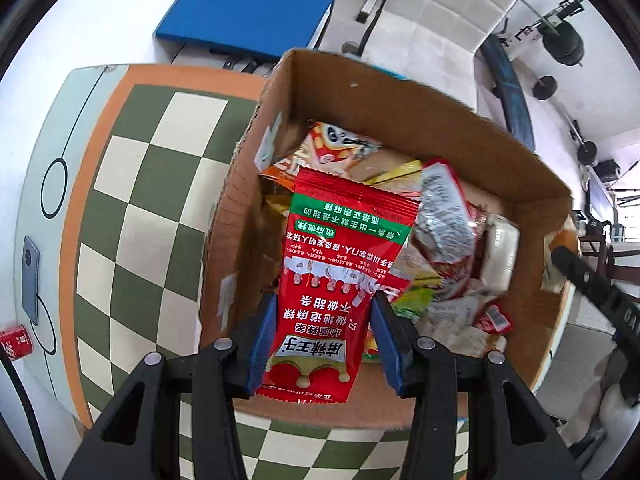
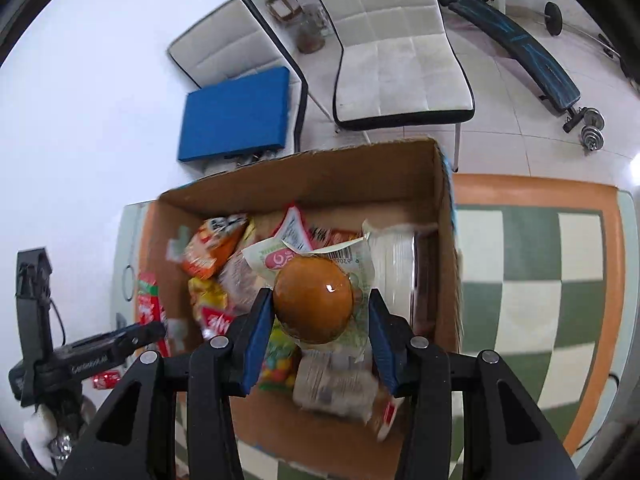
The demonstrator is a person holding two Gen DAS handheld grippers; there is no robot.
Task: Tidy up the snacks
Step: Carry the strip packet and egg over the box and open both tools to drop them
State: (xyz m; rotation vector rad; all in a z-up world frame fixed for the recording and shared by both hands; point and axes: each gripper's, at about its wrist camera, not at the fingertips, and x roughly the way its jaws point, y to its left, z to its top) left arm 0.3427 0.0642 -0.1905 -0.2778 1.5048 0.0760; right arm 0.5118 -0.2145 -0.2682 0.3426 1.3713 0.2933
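Left wrist view: left hand-held gripper [image 1: 324, 316] clamped on a red snack packet [image 1: 340, 264], blue pads [image 1: 262, 344] pressing both long edges, packet hanging over the near-left part of an open cardboard box [image 1: 420, 120]. Inside the box, a jumble of wrapped snacks: an orange-and-white pack [image 1: 340, 142] toward the far wall, a red-and-silver sachet [image 1: 444, 216] tilted to the right, pale wrappers below it. Box resting on a surface covered by a green-and-cream checked cloth [image 1: 152, 200] with an orange border. At the cloth's left edge, a phone [image 1: 30, 276] lying flat and a red drink can [image 1: 14, 342] on its side. Beyond the surface, a blue cushion [image 1: 244, 12] and a white chair [image 1: 432, 12]. At the right rim of the box, part of the other tool, dark and blurred.

Right wrist view: right hand-held gripper [image 2: 316, 312] grasping a clear-wrapped round brown bun [image 2: 312, 300], pads against its two sides, held above the middle of the same box [image 2: 320, 176]. Beneath it, a bag of coloured sweets [image 2: 278, 364], a pale printed pouch [image 2: 332, 384] and an orange pack [image 2: 212, 248] near the far-left corner. Left tool visible at lower left with the red packet [image 2: 148, 308] beside the box's left wall. Behind, two white chairs, the blue cushion [image 2: 236, 116], an exercise bench [image 2: 516, 44] and dumbbells [image 2: 592, 128] on the tiled floor.
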